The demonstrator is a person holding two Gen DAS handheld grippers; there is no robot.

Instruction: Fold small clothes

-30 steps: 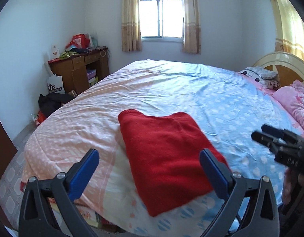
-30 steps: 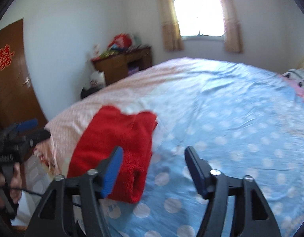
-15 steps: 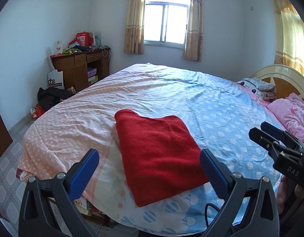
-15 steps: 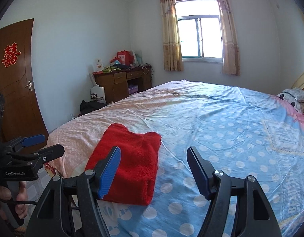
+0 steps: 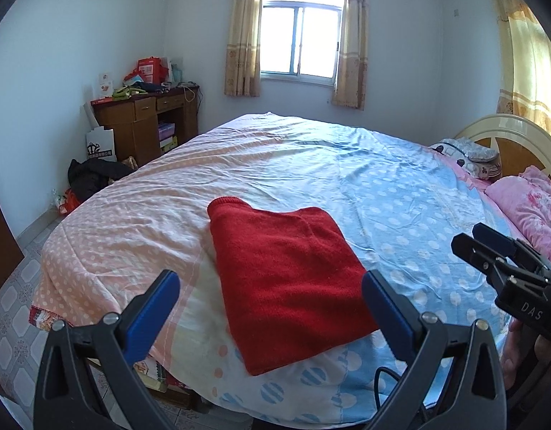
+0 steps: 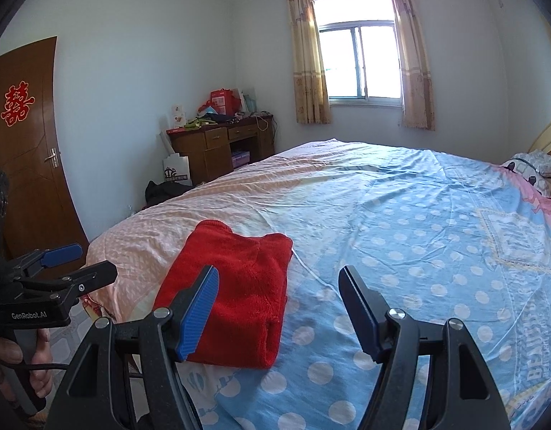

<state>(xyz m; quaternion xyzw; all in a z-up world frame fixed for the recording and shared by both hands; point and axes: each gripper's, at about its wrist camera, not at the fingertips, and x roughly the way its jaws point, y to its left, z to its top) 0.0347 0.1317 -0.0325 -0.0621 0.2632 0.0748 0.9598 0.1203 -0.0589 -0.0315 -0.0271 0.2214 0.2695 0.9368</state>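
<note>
We've got the red sweater (image 5: 286,283) folded flat near the bed's (image 5: 347,179) foot edge, on the pink-and-blue polka-dot cover. Left gripper (image 5: 268,304) and right gripper (image 6: 279,308) both hover off that edge, jaws spread wide, holding nothing.

Place: a home bedroom
Bed: wide bed (image 5: 311,165) under a pink and blue dotted quilt, pillows (image 5: 526,200) by the headboard (image 5: 504,132)
Window: curtained window (image 6: 359,68)
Furniture: cluttered wooden desk (image 6: 221,150)
Door: brown door (image 6: 28,143) with a red paper emblem
</note>
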